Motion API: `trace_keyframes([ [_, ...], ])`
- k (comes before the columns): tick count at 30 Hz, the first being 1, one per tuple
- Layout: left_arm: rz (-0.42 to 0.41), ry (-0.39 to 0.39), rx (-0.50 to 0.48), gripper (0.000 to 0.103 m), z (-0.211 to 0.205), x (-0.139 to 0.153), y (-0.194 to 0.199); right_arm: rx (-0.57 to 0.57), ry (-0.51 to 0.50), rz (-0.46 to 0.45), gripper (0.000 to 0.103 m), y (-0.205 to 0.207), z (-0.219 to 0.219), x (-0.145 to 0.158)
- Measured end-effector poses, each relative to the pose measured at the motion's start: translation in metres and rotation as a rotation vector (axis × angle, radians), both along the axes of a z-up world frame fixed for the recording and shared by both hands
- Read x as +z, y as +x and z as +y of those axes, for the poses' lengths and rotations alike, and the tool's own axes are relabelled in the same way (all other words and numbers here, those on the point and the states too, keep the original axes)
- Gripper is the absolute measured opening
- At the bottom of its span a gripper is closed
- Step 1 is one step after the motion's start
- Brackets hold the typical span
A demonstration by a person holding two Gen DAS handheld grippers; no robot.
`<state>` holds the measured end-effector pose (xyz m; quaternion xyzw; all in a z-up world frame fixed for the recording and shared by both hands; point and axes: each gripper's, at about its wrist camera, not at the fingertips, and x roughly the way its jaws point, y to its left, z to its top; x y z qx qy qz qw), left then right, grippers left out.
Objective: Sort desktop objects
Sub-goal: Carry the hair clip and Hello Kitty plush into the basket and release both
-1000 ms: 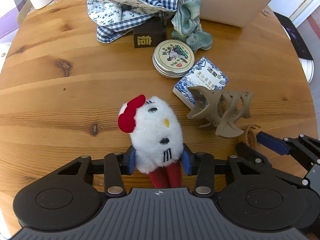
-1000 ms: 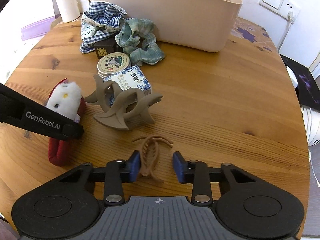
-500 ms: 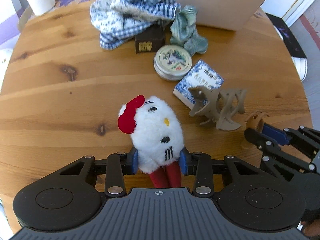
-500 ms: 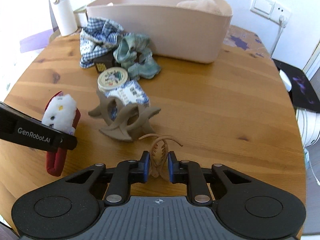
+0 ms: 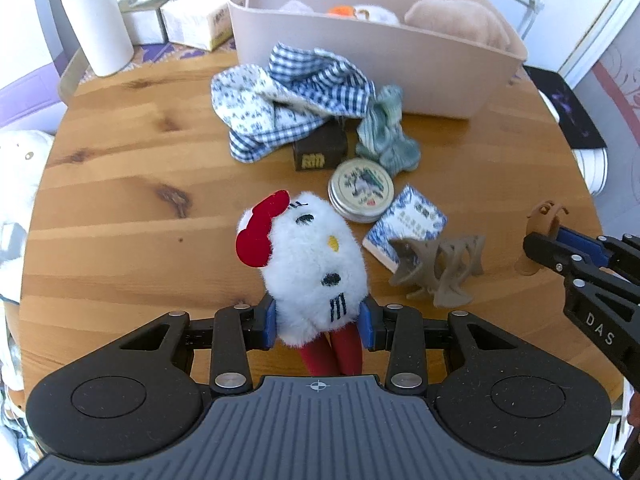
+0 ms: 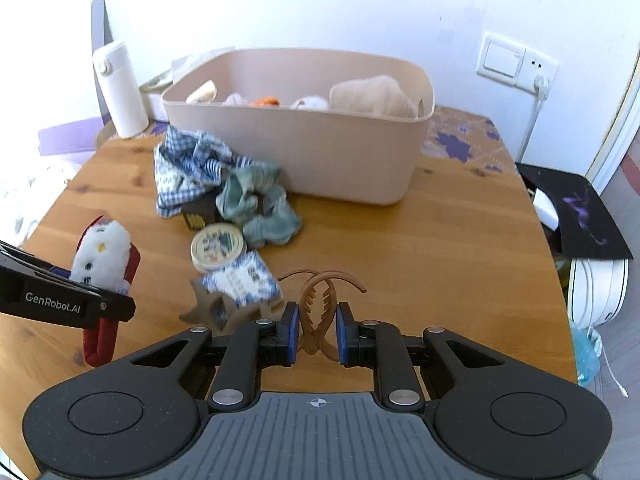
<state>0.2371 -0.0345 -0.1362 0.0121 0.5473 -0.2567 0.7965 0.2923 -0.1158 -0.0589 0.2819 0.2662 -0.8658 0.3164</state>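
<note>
We face the round wooden counter [image 6: 400,256], with the beige storage bin [image 6: 320,160] at its far edge, soft toys already inside. Our left claw [image 5: 316,326] is clamped on a white plush kitten [image 5: 312,256] with a red bow, raised above the near edge; our right claw [image 6: 316,334] is pinched narrow on a tan hair claw clip [image 6: 318,304], also clear of the wood. We judge both should travel high over the bin's rim, passing above the checked cloth [image 6: 192,164], green scrunchie [image 6: 260,204], round tin [image 6: 217,246] and larger taupe clip [image 5: 440,264], releasing only once inside.
</note>
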Motion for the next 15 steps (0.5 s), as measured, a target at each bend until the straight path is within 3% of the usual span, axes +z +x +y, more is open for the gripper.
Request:
trace_keyframes([
  [15,-0.153,0.004,0.111,0.039,0.001,0.043,0.064,0.038,-0.056,0.108,0.019,-0.042,-0.024,0.051],
])
